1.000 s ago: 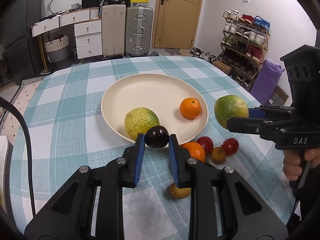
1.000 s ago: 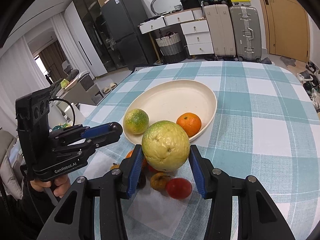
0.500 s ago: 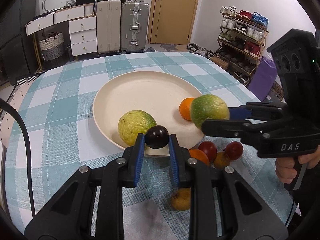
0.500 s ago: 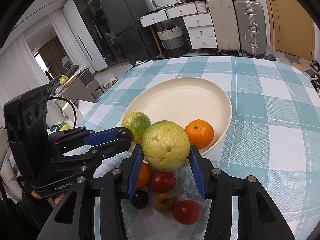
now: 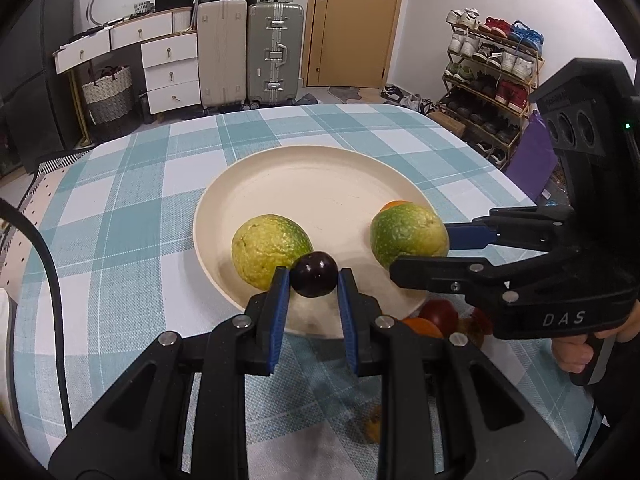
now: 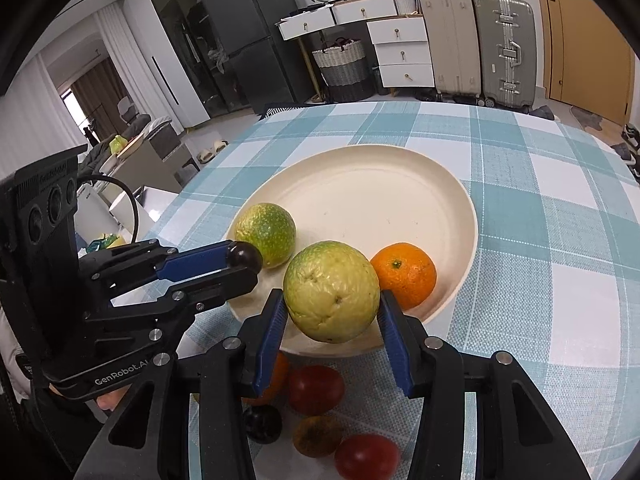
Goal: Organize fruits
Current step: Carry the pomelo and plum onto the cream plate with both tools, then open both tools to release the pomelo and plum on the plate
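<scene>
Fruits lie partly on the cream plate (image 6: 460, 200): a green-yellow citrus (image 6: 265, 233) at its left and an orange (image 6: 404, 274) at its right. Left tool (image 5: 313, 276) pinches a dark plum (image 5: 313, 274) over the near rim. Right tool (image 6: 332, 308) pinches a second green-yellow citrus (image 6: 331, 296) above the rim. Small red fruits (image 6: 316, 388) sit on the tabletop (image 6: 560, 240).

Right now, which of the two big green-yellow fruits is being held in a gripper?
The one nearer the orange, clamped in the right gripper; the other green-yellow fruit rests on the plate.
</scene>
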Available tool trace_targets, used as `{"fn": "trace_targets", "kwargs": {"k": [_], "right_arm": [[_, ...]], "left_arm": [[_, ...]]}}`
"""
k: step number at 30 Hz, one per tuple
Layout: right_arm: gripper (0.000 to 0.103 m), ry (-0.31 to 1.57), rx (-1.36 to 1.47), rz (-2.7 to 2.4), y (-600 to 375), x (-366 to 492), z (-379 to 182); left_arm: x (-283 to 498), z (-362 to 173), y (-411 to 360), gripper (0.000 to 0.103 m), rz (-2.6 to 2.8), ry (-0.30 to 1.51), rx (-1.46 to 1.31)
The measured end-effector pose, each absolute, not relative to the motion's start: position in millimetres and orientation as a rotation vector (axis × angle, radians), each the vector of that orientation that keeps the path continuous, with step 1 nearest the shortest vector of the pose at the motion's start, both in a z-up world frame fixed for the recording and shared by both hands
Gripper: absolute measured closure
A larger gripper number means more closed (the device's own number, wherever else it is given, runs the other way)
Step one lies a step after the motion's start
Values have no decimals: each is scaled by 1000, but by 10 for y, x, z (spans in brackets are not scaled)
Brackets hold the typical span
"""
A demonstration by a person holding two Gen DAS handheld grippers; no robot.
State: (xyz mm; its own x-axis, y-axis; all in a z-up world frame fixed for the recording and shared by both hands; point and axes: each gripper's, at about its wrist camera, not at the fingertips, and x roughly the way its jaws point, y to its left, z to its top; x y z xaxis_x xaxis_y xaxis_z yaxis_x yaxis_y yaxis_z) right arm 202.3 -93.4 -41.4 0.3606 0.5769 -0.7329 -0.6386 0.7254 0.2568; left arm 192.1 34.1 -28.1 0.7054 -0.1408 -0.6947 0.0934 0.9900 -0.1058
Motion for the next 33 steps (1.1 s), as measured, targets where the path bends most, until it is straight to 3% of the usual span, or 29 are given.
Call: {"fn": "trace_targets", "kwargs": {"k": [29,31,33], "right_arm": [[54,907,-203,718,-694,2359,-499],[52,884,-190,725,-732,2308,-451],[37,859,-148,753,-807,2237,-362]], "left_arm": [[2044,-421,453,81,-81,793,-95],[2035,-414,456,81,-77,793,-101],[2005,-391,470,81,-81,799,-115]]}}
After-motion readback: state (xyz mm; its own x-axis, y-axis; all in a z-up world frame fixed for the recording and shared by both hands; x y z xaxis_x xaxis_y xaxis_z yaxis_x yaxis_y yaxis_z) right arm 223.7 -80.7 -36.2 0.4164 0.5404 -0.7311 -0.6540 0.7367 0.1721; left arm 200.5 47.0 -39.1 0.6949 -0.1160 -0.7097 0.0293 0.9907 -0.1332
